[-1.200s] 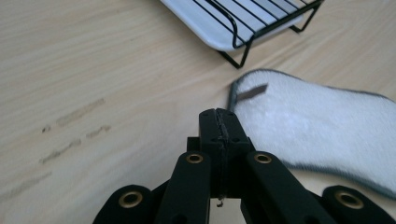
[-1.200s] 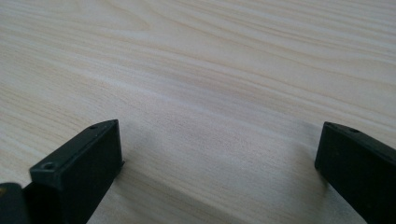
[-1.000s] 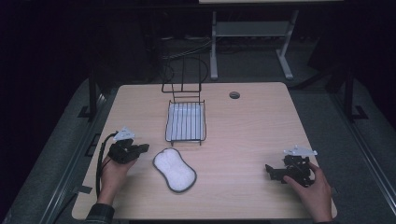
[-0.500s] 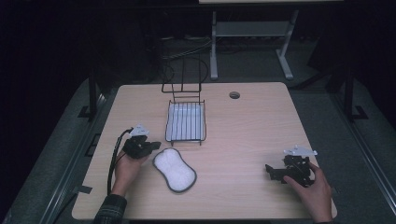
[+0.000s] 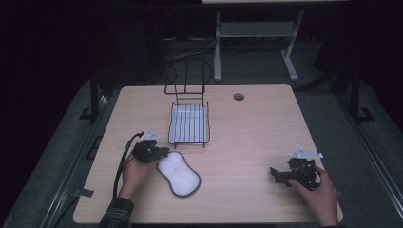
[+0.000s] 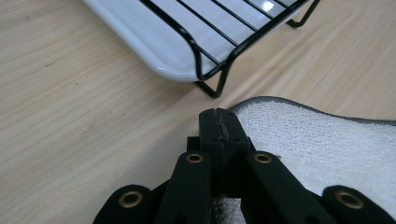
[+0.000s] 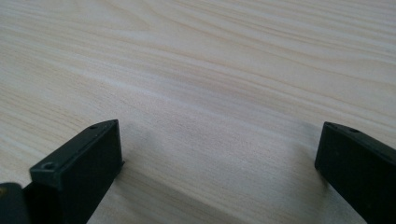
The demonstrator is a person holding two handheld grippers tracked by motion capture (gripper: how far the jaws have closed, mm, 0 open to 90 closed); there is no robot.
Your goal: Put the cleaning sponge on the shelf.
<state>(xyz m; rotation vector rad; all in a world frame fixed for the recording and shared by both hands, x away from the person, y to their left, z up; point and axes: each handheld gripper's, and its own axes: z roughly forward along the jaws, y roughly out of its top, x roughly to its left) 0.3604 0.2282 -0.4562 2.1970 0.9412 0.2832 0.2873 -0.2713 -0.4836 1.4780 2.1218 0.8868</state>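
Observation:
A white oblong pad (image 5: 178, 174) with a dark grey rim lies flat on the wooden table (image 5: 252, 137), in front of a black wire rack (image 5: 189, 123) that sits on a white tray (image 6: 154, 51). My left gripper (image 5: 161, 152) is at the pad's far left end. In the left gripper view its jaws are shut together, tips (image 6: 219, 123) at the edge of the pad (image 6: 317, 144), and nothing shows between them. My right gripper (image 5: 274, 173) rests low at the front right, open, with bare wood between its fingers (image 7: 88, 163).
A tall wire frame (image 5: 185, 78) rises at the rack's back end. A round cable hole (image 5: 238, 97) is in the table's far side. Beyond the table stands a metal stand, and the floor around is dark. Bare wood lies between the pad and the right gripper.
My left gripper has moved right, from the table's left side to the pad's end. The pad, the rack and the right gripper have not moved.

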